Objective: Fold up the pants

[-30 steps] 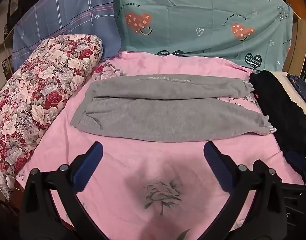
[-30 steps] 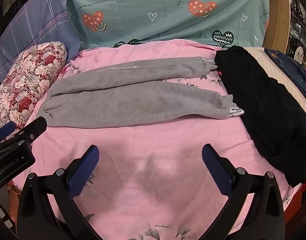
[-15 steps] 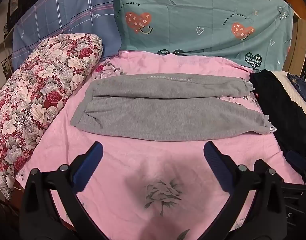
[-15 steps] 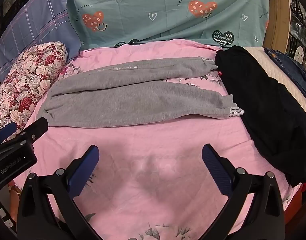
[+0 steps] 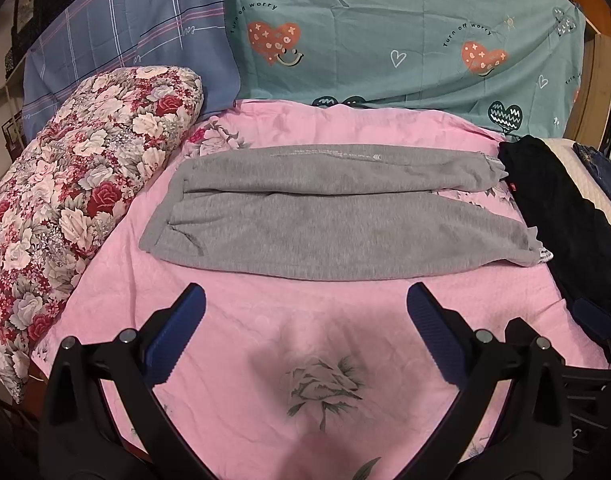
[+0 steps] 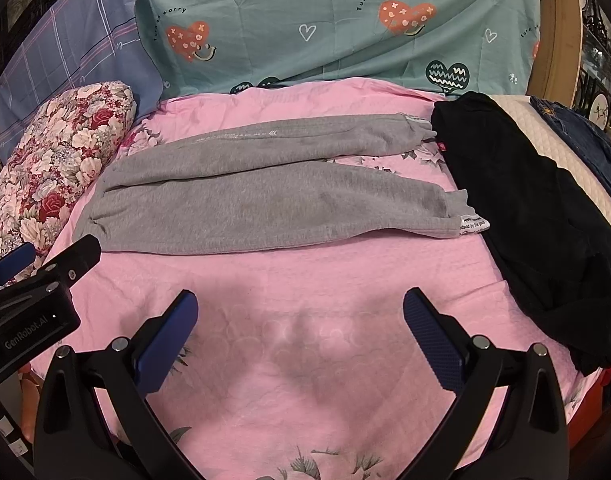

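Grey sweatpants [image 5: 337, 220] lie flat on the pink bed sheet [image 5: 265, 320], waist at the left, both legs stretched to the right, cuffs near a black garment. They also show in the right wrist view [image 6: 265, 200]. My left gripper [image 5: 305, 308] is open and empty, hovering over the sheet in front of the pants' near edge. My right gripper [image 6: 301, 308] is open and empty, also in front of the pants. The left gripper's side [image 6: 37, 280] shows at the left edge of the right wrist view.
A floral pillow [image 5: 65, 208] lies left of the pants. A black garment [image 6: 537, 208] and dark jeans [image 6: 577, 132] lie on the right. A teal heart-print cloth [image 5: 405, 40] and a blue plaid cloth [image 5: 125, 40] hang behind the bed.
Both grippers have drifted only slightly; the pants have not moved.
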